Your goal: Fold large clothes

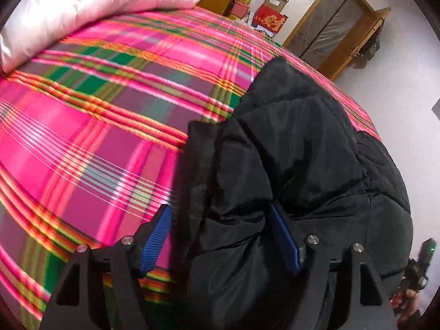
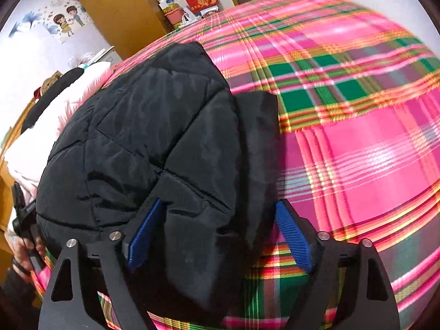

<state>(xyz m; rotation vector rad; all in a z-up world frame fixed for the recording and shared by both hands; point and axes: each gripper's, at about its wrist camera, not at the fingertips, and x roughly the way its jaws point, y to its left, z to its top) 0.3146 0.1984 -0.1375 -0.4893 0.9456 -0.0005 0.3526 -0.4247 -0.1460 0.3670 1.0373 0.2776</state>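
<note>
Left wrist view: black quilted puffer jacket [image 1: 299, 148] lies on a bed covered with a plaid sheet [image 1: 90, 126], pink ground crossed by green, orange and white stripes. Jacket fabric is matte, slightly shiny nylon, stitched into padded panels; a flat ribbed-looking band runs along its near edge. The left gripper [image 1: 221, 236] has black angular arms with silver bolts and blue ribbed pads [image 1: 155, 240]. Its tongs stand spread wide. A fold of the jacket sits between them; one pad is against the fabric, the other is clear of it over the sheet, so no pinch. A pale pink padded quilt [image 1: 90, 8] lies at the top left, satin-smooth with stitched channels. Behind the bed are a wooden door frame [image 1: 338, 24] and a red carton [image 1: 271, 20].

Right wrist view: same jacket [image 2: 154, 134] on the same sheet [image 2: 357, 143], bulging toward the lens. The right gripper [image 2: 220, 233] is also spread wide, blue pads [image 2: 293, 238] apart; the jacket's edge hangs between them, and I cannot tell if the left-hand pad presses it. A wooden wardrobe [image 2: 115, 13] and a cartoon wall sticker [image 2: 66, 22] show behind.

Hard to read: sheet stripes are motion-blurred in both views. Jacket hem and gripper bases are cut off by the lower frame edge. A hand [image 2: 26, 250] at the left margin grips a dark handle, mostly hidden.
</note>
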